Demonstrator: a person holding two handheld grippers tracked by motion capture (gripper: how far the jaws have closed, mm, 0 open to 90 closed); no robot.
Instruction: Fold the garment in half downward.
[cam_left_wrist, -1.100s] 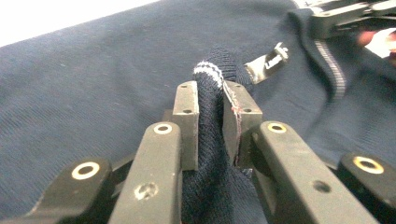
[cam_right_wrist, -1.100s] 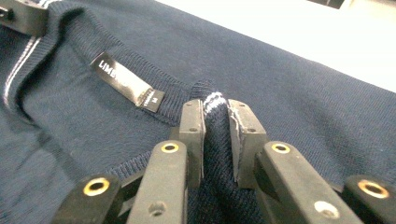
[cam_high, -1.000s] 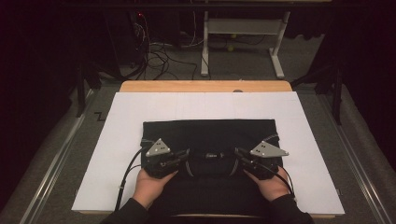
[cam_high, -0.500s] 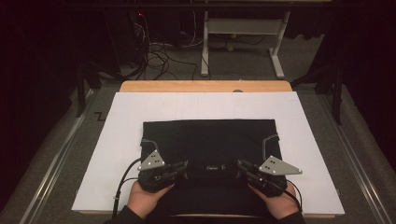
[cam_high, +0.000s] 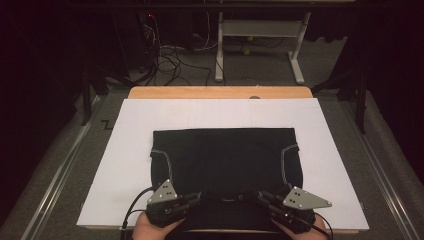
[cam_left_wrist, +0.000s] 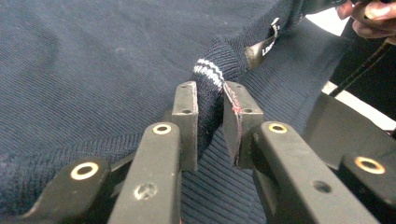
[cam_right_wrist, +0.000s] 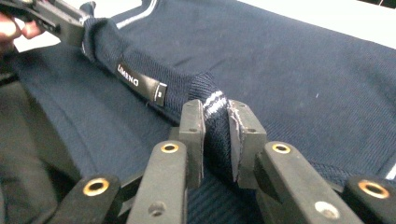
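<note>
A dark navy knitted sweater (cam_high: 225, 160) lay flat on a white sheet (cam_high: 125, 165) covering the table, its body spread toward the far side and its collar end at the near edge, between the two hands. Pale stitching lines ran down both sides of the garment in the high view. The collar (cam_left_wrist: 210, 88) was ribbed and carried two thin white stripes; a black label (cam_right_wrist: 140, 81) with pale lettering was sewn just inside it.

The left gripper (cam_high: 192, 201) sat at the near left of the sweater, held by the left hand (cam_high: 150, 230). In the left gripper view, its jaws were pressed onto a raised fold of the striped collar, the fabric pinched between the two pads. The right gripper (cam_high: 265, 200) sat at the near right, held by the right hand (cam_high: 310, 232). In the right gripper view, its jaws likewise pinched a fold of the striped collar, just beside the label. The stretch of collar between the two grippers was lifted off the garment body.

Each gripper carried a grey three-cornered plate on top, and a black cable (cam_high: 132, 210) trailed from the left one across the sheet.

Beyond the sheet, a strip of wooden table edge (cam_high: 220, 92) was visible. On the floor farther back stood a white metal frame (cam_high: 260, 30) and a tangle of cables (cam_high: 175, 55).
</note>
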